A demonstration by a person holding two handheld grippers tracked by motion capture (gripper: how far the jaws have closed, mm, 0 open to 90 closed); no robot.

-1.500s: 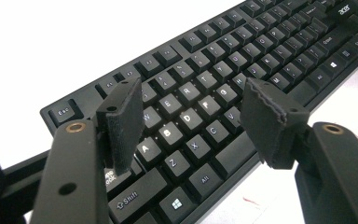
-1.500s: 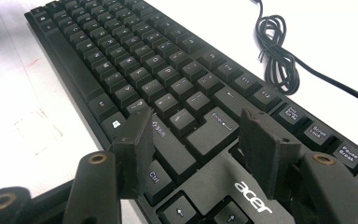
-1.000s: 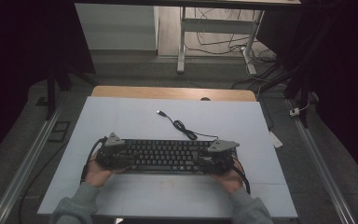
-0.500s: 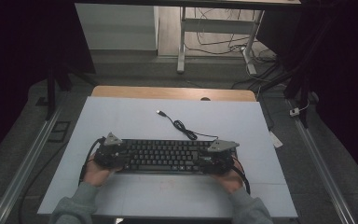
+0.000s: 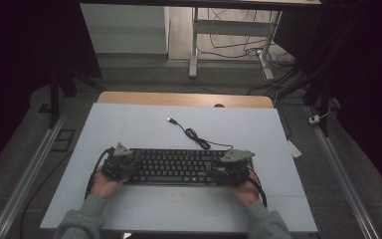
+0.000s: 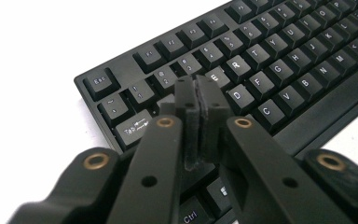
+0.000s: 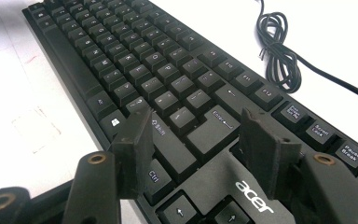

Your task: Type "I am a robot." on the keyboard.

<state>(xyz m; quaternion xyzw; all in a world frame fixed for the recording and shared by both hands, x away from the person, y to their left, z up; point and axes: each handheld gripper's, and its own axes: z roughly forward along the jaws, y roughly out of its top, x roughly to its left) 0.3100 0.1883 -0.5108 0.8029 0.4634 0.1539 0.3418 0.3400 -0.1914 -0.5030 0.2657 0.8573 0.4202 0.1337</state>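
A black keyboard (image 5: 176,167) lies flat across the near middle of a pale desk (image 5: 129,124), its coiled cable (image 5: 194,135) trailing toward the far edge. The left claw (image 6: 196,95), jaws pressed together, hovers over the keys at the keyboard's left end. The right claw (image 7: 198,140), jaws spread apart, sits over the right end near the Enter key.

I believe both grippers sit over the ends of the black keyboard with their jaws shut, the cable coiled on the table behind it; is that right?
Not quite: the right gripper has its jaws open, as the right gripper view shows. The left gripper is shut over the black keyboard, and the cable lies coiled behind it.
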